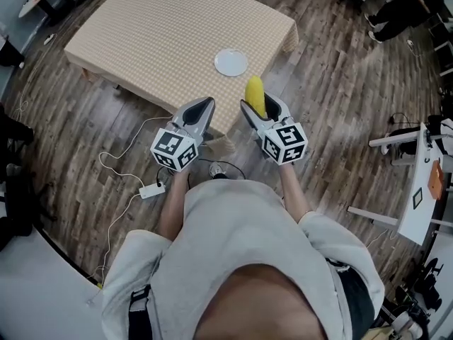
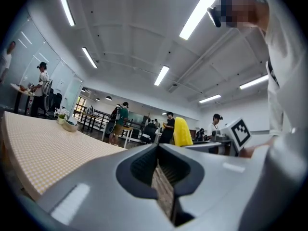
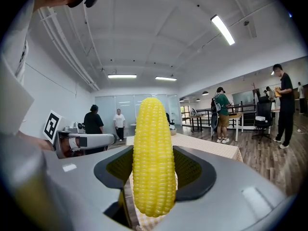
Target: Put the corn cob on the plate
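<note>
A yellow corn cob (image 1: 255, 95) stands upright between the jaws of my right gripper (image 1: 256, 108), which is shut on it; in the right gripper view the corn cob (image 3: 153, 155) fills the middle. A white plate (image 1: 231, 62) lies near the front right corner of the checkered table (image 1: 156, 34), just beyond the gripper. My left gripper (image 1: 204, 105) hovers beside the right one, short of the table edge. Its jaws meet with nothing between them (image 2: 158, 150). From the left gripper view the corn cob (image 2: 183, 132) shows off to the right.
A bowl with a plant (image 2: 70, 125) sits at the table's far end. A power strip and cables (image 1: 151, 190) lie on the wooden floor below my left hand. A white desk (image 1: 425, 183) stands at the right. Several people stand in the background.
</note>
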Demonstrator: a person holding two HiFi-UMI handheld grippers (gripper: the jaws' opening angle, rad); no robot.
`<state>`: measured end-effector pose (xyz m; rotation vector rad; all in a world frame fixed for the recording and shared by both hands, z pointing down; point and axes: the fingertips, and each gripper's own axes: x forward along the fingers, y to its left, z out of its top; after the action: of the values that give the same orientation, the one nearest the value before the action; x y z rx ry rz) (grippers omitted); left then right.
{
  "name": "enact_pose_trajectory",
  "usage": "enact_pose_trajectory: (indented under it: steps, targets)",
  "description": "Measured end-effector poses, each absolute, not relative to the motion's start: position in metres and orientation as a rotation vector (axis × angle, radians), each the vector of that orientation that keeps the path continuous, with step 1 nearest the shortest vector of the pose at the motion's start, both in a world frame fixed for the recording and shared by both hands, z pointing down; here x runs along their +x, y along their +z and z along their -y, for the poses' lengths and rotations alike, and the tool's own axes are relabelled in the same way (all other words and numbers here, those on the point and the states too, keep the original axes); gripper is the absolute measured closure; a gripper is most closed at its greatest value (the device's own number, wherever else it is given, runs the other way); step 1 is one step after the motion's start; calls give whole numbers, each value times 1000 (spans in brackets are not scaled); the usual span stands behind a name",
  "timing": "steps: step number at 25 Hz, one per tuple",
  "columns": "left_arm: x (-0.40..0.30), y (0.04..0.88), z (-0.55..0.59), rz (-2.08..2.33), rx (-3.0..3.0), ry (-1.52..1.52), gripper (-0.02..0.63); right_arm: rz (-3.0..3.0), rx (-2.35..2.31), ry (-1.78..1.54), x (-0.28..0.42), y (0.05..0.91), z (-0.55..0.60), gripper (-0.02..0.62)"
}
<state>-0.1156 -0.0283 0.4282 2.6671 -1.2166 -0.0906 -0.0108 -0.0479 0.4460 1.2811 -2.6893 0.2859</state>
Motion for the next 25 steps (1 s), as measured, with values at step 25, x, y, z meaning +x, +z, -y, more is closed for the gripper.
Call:
enact_pose_trajectory:
  steps: [25]
  targets:
    - [-131,445,75,1185,2628,-98,598,2645,1322,347,-16,459,90,345]
